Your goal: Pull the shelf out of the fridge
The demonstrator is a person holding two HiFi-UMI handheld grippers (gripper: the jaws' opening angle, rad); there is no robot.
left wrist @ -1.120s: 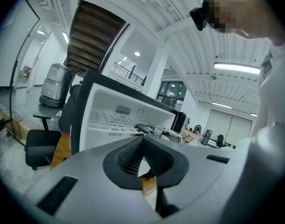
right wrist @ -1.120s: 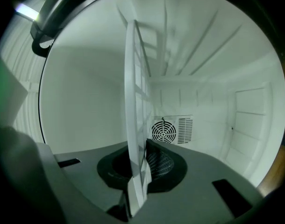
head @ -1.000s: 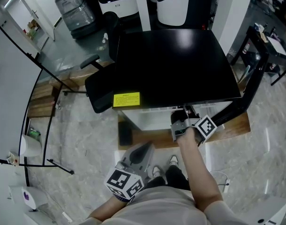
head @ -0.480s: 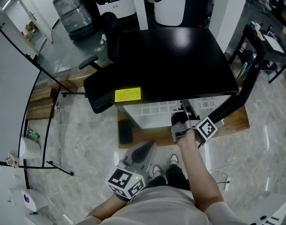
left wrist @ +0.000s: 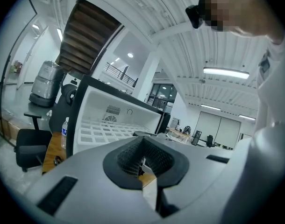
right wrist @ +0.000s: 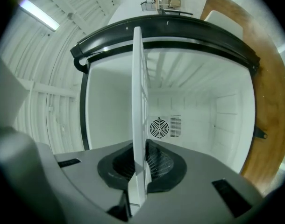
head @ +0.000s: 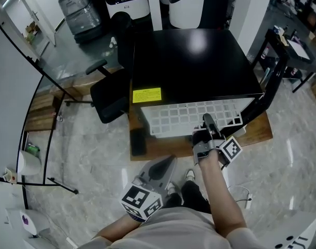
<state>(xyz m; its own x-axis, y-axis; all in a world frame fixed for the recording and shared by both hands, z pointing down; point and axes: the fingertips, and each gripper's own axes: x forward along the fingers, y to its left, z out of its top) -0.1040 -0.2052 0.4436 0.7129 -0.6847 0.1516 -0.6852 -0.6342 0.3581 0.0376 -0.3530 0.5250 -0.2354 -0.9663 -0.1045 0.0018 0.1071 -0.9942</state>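
shelf: white grid shelf (head: 185, 115), partly out of fridge (head: 189, 61) front, lying flat.
R: right gripper (head: 207, 123) pinching shelf's front edge, toward its right side.
L: left gripper (head: 166, 166) jaws pressed together, empty, well apart from shelf.
handling: prob light, stiff, smooth plastic; off-centre pull may skew/jam it. Best hold = front rim, nr middle.

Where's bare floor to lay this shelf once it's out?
Bare marble floor lies left of the wooden platform, this side of the office chair; another patch right of the platform. Crowded right before the fridge: shelf, right gripper, feet.
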